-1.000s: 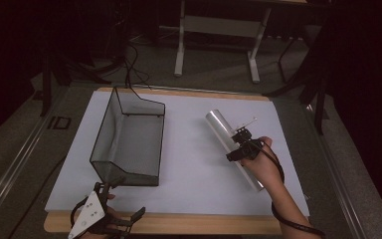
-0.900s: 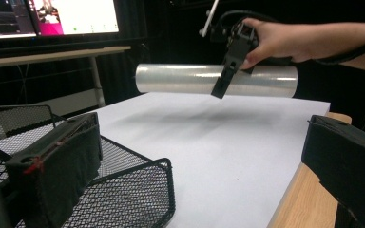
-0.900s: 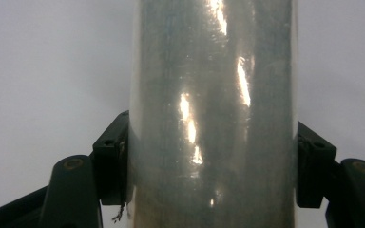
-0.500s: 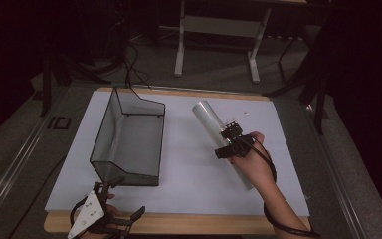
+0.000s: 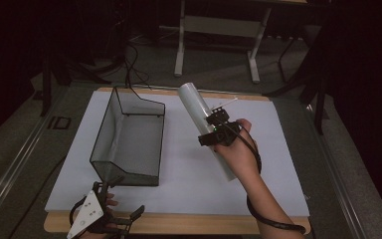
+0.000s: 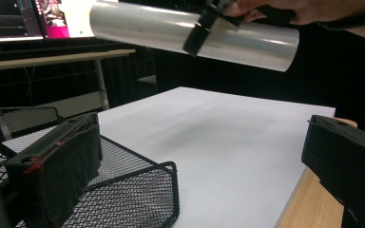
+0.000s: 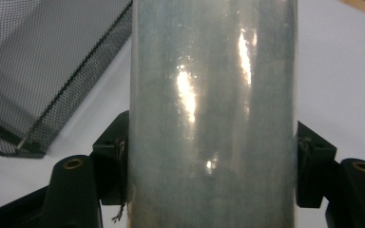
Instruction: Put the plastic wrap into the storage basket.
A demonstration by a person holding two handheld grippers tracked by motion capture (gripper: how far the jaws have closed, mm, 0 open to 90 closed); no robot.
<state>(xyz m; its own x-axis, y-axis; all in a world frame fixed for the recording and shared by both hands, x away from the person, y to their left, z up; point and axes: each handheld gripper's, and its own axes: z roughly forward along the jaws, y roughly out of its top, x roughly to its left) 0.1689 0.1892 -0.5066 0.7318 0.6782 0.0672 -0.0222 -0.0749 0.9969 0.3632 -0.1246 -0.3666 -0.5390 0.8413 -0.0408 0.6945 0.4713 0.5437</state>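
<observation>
Your right gripper clamped around the roll above the sheet's right half, mesh tray on its left half, your left gripper at the table's near edge before the tray.

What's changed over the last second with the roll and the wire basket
The right gripper, shut on the clear film roll, has carried it left and away from the person, toward the black mesh basket; the left gripper view shows the roll held clear above the white sheet. The grip on it did not change. The basket and the open left gripper at the near table edge stayed put.
</observation>
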